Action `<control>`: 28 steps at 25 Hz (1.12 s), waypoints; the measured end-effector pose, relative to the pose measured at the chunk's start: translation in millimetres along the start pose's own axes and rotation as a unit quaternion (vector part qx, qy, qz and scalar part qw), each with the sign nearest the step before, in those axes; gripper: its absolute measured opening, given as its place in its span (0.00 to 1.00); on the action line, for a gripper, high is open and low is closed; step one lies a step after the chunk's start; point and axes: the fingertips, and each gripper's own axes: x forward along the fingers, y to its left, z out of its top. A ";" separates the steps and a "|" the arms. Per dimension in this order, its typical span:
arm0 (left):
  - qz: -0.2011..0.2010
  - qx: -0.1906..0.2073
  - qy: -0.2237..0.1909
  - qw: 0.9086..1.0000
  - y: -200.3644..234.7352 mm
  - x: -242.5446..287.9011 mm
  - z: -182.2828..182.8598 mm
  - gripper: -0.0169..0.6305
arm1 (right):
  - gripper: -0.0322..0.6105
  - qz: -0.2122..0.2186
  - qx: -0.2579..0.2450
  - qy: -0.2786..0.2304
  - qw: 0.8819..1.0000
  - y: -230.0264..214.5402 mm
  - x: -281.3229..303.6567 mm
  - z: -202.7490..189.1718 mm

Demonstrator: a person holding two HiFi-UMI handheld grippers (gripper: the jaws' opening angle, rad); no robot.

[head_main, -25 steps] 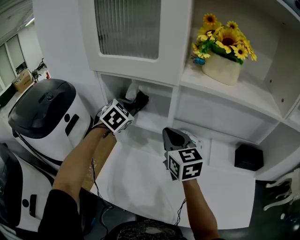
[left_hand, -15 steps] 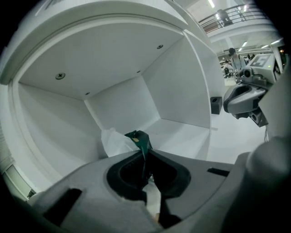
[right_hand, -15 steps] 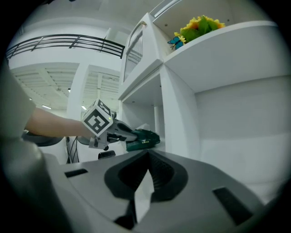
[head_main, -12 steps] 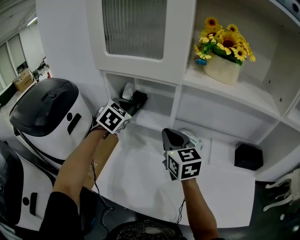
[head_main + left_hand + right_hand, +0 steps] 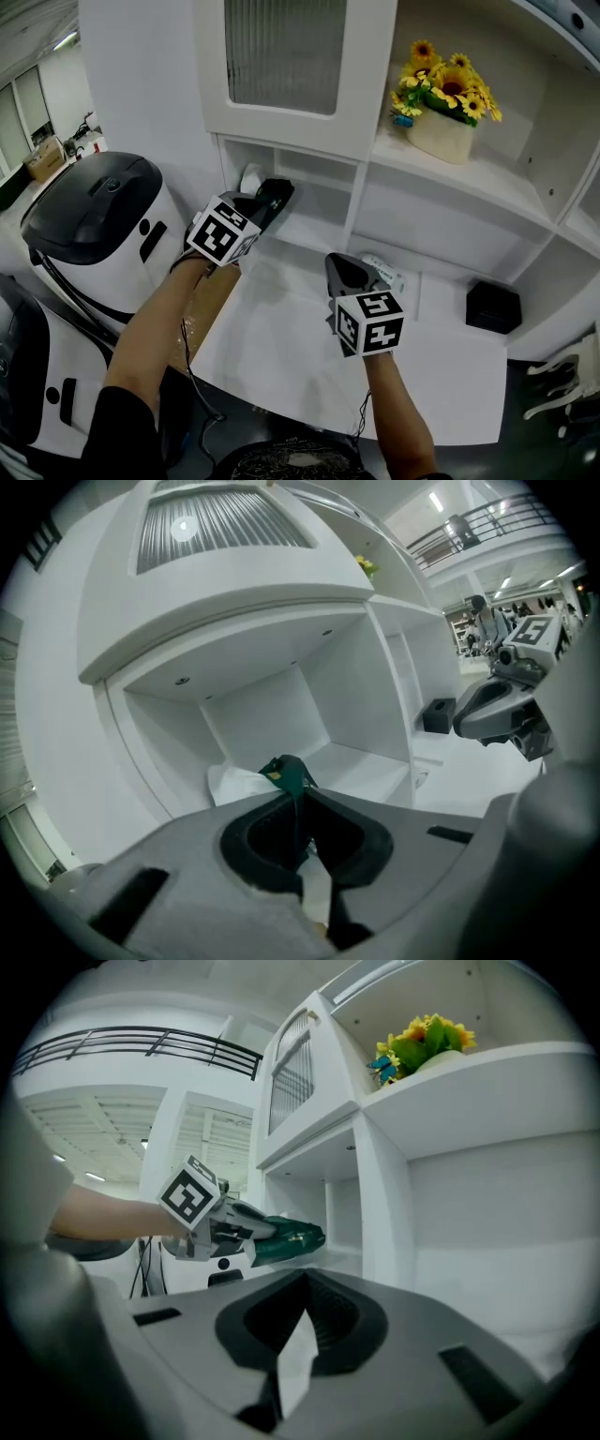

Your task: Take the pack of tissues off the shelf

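Observation:
My left gripper [image 5: 269,199] reaches into the lower left cubby of the white shelf [image 5: 309,239]. Its jaws are shut on a dark green pack of tissues [image 5: 275,191]. In the left gripper view the pack [image 5: 287,772] sticks out past the closed tips of the left gripper [image 5: 298,795], with a crumpled white tissue [image 5: 235,783] behind it on the cubby floor. The right gripper view shows the pack [image 5: 292,1238] from the side, held level. My right gripper [image 5: 341,271] hovers over the white counter [image 5: 281,352], shut and holding nothing.
Sunflowers in a white pot [image 5: 441,131] stand on the upper shelf. A black box [image 5: 492,307] sits in the lower right cubby. A small white packet [image 5: 386,275] lies beside the right gripper. A black-and-white machine [image 5: 89,225] stands at the left. A ribbed-glass door [image 5: 286,52] hangs above.
The head view has shifted a little. The left gripper stays at the cubby with the green pack in its jaws. The right gripper has hardly moved.

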 end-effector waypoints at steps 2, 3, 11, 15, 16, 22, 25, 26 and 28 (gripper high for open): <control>0.003 -0.004 -0.009 1.000 -1.8 -9.4 3.0 0.05 | 0.06 -0.001 -0.003 0.000 1.000 5.0 -4.5 0.1; 0.004 -0.006 -0.013 1.000 -2.9 -14.1 4.5 0.05 | 0.06 -0.002 -0.003 0.000 1.000 7.1 -6.7 0.4; 0.016 -0.024 -0.046 0.999 -12.8 -56.2 9.0 0.05 | 0.06 -0.010 -0.004 -0.007 1.000 24.2 -25.8 3.1; 0.026 -0.031 -0.059 0.997 -19.0 -77.9 8.0 0.05 | 0.06 -0.014 -0.004 -0.010 1.000 32.5 -36.0 4.8; 0.027 -0.034 -0.064 0.997 -21.2 -83.3 8.0 0.05 | 0.06 -0.015 -0.004 -0.011 1.000 34.5 -38.7 5.2; 0.039 -0.054 -0.087 0.994 -31.3 -118.3 6.3 0.05 | 0.06 -0.020 -0.005 -0.020 1.000 49.1 -52.4 11.7; 0.045 -0.072 -0.097 0.992 -37.4 -135.3 1.6 0.05 | 0.06 -0.021 -0.006 -0.026 0.999 57.7 -58.9 15.0; 0.047 -0.075 -0.100 0.991 -39.9 -140.7 -0.2 0.05 | 0.06 -0.022 -0.006 -0.028 0.999 60.7 -61.2 15.9; 0.050 -0.081 -0.107 0.990 -45.6 -150.6 -4.2 0.05 | 0.06 -0.024 -0.006 -0.032 0.999 65.8 -65.8 17.1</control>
